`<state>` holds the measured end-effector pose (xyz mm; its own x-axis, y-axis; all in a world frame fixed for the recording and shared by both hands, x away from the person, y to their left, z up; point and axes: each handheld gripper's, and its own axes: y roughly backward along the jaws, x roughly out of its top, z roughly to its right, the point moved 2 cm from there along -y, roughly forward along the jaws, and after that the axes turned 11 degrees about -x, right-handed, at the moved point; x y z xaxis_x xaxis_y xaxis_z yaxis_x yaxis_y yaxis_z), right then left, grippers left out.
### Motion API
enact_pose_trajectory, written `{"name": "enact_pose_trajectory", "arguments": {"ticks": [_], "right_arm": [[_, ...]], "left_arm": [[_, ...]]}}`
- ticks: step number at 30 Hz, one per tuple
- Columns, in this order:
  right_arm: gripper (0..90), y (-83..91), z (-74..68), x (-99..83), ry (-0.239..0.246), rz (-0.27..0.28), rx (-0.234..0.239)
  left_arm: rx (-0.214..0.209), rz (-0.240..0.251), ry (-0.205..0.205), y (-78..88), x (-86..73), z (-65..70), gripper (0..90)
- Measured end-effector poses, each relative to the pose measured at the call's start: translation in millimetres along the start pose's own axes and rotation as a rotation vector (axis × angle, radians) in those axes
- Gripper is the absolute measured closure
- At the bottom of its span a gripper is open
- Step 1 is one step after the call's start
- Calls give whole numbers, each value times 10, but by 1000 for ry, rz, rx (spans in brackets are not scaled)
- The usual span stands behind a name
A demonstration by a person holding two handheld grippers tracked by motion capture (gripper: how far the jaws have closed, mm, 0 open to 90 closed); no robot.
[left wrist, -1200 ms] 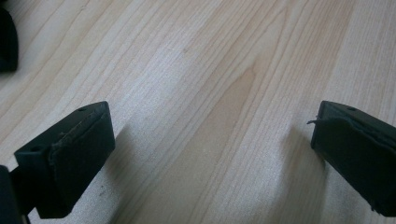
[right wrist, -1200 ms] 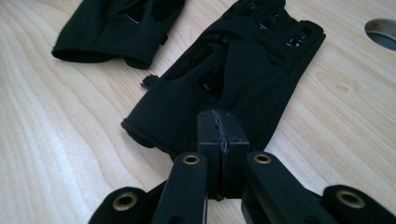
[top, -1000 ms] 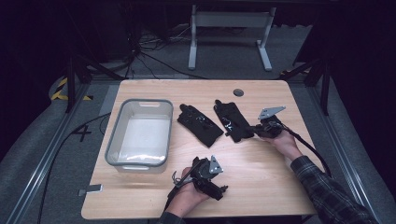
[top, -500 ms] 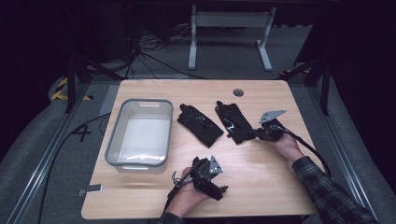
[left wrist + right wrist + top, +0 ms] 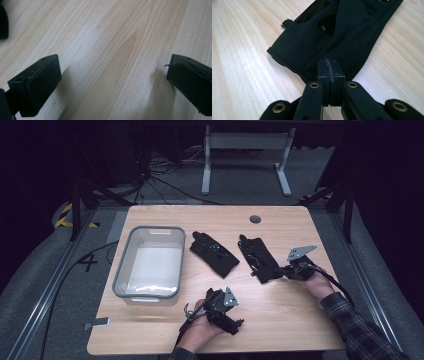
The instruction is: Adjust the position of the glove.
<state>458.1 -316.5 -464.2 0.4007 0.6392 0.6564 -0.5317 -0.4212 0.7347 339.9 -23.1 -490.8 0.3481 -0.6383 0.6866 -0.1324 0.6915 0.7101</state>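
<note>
Both tools are matte black. The left gripper (image 5: 236, 324) carries a grey three-cornered plate; so does the right gripper (image 5: 281, 271), with a black cable trailing behind. Brass-ringed pivots show on its linkage. The right arm wears a dark plaid sleeve (image 5: 361, 330).

Wooden table (image 5: 280, 320) — two black gloves (image 5: 214, 253) (image 5: 259, 258), a grey bin (image 5: 150, 266).

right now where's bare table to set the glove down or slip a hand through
Free: the wood strip along the far edge by the round grommet, and the near right corner of the table. Crowded: the middle, where the left glove and right glove lie beside the clear bin, with the right hand-held gripper shut on the right glove's cuff.
</note>
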Motion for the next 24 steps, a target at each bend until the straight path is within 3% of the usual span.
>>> {"name": "enact_pose_trajectory", "arguments": {"ticks": [14, 24], "right_arm": [[900, 286, -115, -265, -6, -28, 20], [900, 536, -349, -489, 10, -31, 69]], "left_arm": [[-2, 1, -3, 0, -2, 2, 0], [-2, 0, -3, 1, -1, 2, 0]]}}
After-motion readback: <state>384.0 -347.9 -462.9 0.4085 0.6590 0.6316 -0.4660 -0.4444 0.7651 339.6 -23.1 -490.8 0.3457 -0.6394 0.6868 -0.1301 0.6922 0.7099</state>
